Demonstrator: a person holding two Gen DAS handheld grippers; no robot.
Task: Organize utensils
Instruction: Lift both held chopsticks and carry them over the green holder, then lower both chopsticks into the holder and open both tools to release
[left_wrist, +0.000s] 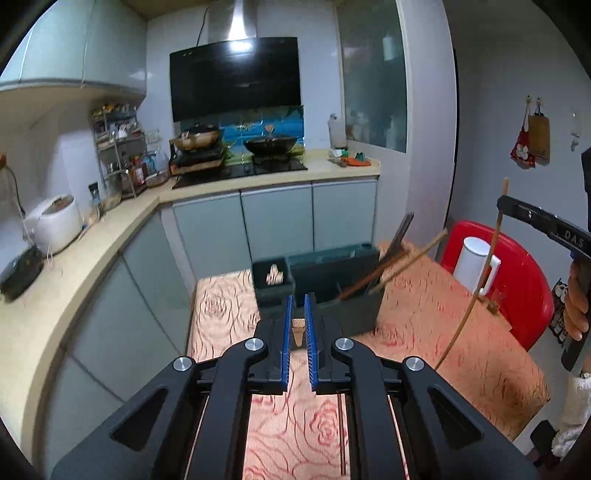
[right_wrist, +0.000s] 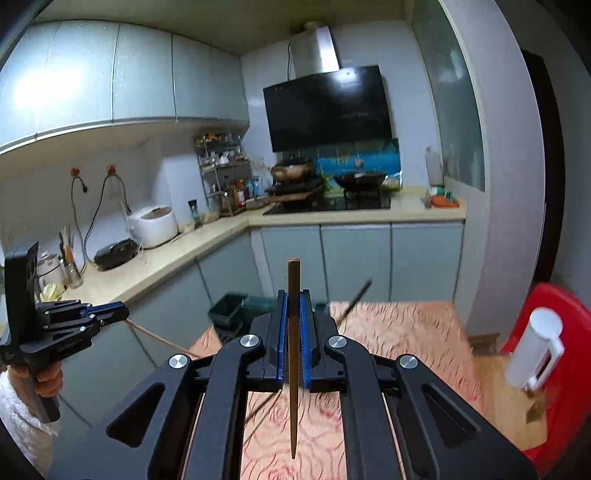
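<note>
On my left wrist feed, the left claw (left_wrist: 298, 301) is clenched on a chopstick (left_wrist: 297, 334), seen here only as a short brown end between the blue pads. Just ahead of it on the rose-patterned surface (left_wrist: 436, 317) stands the dark green utensil holder (left_wrist: 332, 273), more chopsticks (left_wrist: 388, 267) leaning out of its compartment right of the claw. Far right, this feed shows the right claw (left_wrist: 504, 203) from the side, gripping a long chopstick (left_wrist: 476, 291) that hangs toward the surface.

On the right wrist feed, the left claw (right_wrist: 123, 312) sits far left, and its chopstick (right_wrist: 159, 338) shows as a long pale stick trailing down toward the surface (right_wrist: 406, 332). The right claw (right_wrist: 293, 295) is clenched on its own chopstick (right_wrist: 293, 369), upright between the pads. The utensil holder (right_wrist: 227, 310) is mostly hidden behind the claw. A white canister (right_wrist: 535, 350) stands on a red chair (right_wrist: 569, 387), far right.
</note>
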